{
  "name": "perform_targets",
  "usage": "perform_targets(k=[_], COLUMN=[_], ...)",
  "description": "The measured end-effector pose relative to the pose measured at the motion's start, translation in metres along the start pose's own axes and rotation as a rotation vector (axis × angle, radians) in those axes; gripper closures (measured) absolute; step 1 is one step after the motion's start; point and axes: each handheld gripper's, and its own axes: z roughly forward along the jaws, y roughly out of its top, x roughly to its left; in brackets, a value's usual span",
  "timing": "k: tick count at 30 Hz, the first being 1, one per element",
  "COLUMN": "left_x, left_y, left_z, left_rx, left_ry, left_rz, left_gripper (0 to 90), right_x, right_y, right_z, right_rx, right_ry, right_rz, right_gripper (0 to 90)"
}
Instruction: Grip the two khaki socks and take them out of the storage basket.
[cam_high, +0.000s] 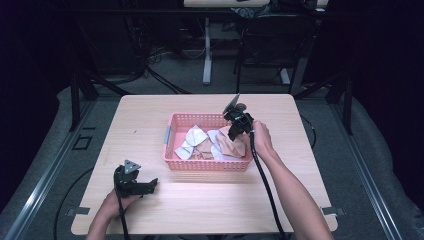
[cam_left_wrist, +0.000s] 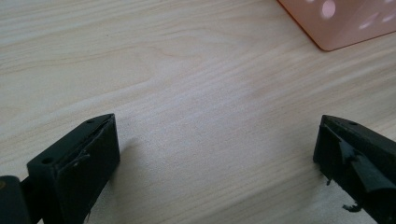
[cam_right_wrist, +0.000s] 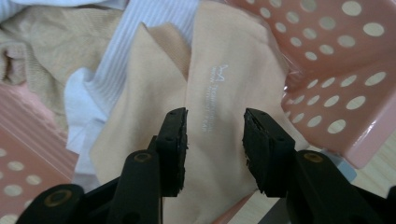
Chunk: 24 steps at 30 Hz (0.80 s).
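A pink perforated basket (cam_high: 207, 166) stands mid-table, holding several cloths in white, tan and peach. My right gripper (cam_high: 234, 131) reaches down into its right end over a peach cloth (cam_high: 234, 146). In the right gripper view the jaws (cam_right_wrist: 215, 140) stand partly apart on either side of a fold of that peach cloth (cam_right_wrist: 224, 70), which carries small white print; the pads do not visibly pinch it. A white ribbed cloth (cam_right_wrist: 140, 32) and a tan knit one (cam_right_wrist: 42, 37) lie beside it. My left gripper (cam_high: 152, 185) rests on the table at front left, open and empty (cam_left_wrist: 217, 163).
The basket wall (cam_right_wrist: 336, 70) rises close on the right of the right gripper. A corner of the basket (cam_left_wrist: 336, 28) lies ahead of the left gripper. Bare wood (cam_high: 150, 125) spreads left of the basket. Table legs and cables stand on the floor beyond.
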Motion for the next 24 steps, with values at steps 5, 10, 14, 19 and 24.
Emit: perform_targets(k=[5,10,14,19,24], left_x=[0.000,0.000,0.000,0.000,0.000], left_y=[0.000,0.000,0.000,0.000,0.000], left_z=[0.000,0.000,0.000,0.000,0.000], left_rx=[0.000,0.000,0.000,0.000,0.000], left_ry=[0.000,0.000,-0.001,0.000,0.000], left_rz=[0.000,0.000,0.000,0.000,0.000], left_gripper=[0.4,0.4,0.4,0.4,0.4], right_x=[0.000,0.002,0.002,0.001,0.001], right_y=[-0.002,-0.002,-0.004,-0.006,-0.010], right_z=[0.008,0.013,0.014,0.006,-0.009], right_rx=[0.000,0.046,0.041,0.009,-0.041], right_ry=[-0.021,-0.050,-0.041,-0.031,-0.016], right_rz=[0.008,-0.021,-0.025,-0.022,-0.018], right_gripper=[65.2,74.8,86.4,86.8,86.8])
